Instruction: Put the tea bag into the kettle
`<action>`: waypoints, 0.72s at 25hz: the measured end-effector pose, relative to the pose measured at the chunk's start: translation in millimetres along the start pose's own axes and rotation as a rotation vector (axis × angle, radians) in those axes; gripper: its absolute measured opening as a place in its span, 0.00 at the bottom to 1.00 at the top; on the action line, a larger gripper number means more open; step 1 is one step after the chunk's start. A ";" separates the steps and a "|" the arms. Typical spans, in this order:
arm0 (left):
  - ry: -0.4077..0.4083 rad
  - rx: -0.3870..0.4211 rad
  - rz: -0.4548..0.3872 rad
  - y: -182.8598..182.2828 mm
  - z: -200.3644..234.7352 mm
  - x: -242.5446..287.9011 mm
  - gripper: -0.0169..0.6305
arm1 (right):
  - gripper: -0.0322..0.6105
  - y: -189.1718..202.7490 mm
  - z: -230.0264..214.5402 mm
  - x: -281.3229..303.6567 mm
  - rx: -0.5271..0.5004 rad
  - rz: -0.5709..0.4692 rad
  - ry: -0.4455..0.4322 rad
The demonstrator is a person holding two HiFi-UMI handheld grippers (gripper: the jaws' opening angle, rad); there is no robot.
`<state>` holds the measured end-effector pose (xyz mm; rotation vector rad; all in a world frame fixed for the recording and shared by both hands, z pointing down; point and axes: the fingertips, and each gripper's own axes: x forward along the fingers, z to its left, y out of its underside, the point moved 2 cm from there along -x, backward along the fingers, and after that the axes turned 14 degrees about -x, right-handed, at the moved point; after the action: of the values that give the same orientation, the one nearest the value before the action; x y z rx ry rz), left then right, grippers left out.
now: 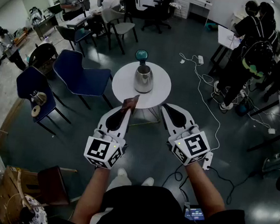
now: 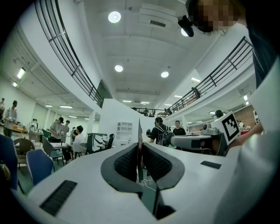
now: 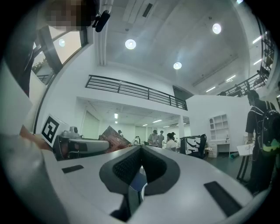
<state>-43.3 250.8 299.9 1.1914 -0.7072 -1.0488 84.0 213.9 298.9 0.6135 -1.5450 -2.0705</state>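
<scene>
Pinches tea bag (image 1: 130, 103) in left gripper (image 1: 127, 110), near side of kettle (image 1: 143, 79); holds right gripper (image 1: 166, 109) jaws together, empty. Shows kettle from head view only, opening hard to make out.

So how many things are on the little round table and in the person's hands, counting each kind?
Kettle: 1
Tea bag: 1
Teal round thing: 1
Grippers: 2, the left gripper and the right gripper
Total: 5
</scene>
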 end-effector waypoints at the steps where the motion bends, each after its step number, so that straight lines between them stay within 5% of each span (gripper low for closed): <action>1: -0.001 -0.001 0.000 0.7 -0.2 -0.5 0.09 | 0.08 0.4 0.0 -0.7 0.002 -0.001 0.001; 18: -0.019 -0.024 -0.001 15.2 -11.7 7.5 0.09 | 0.08 18.4 -9.1 -17.2 0.026 0.005 -0.029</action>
<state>-26.0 248.9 310.9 1.1627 -0.7071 -1.0686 105.1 213.2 315.4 0.5908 -1.5899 -2.0669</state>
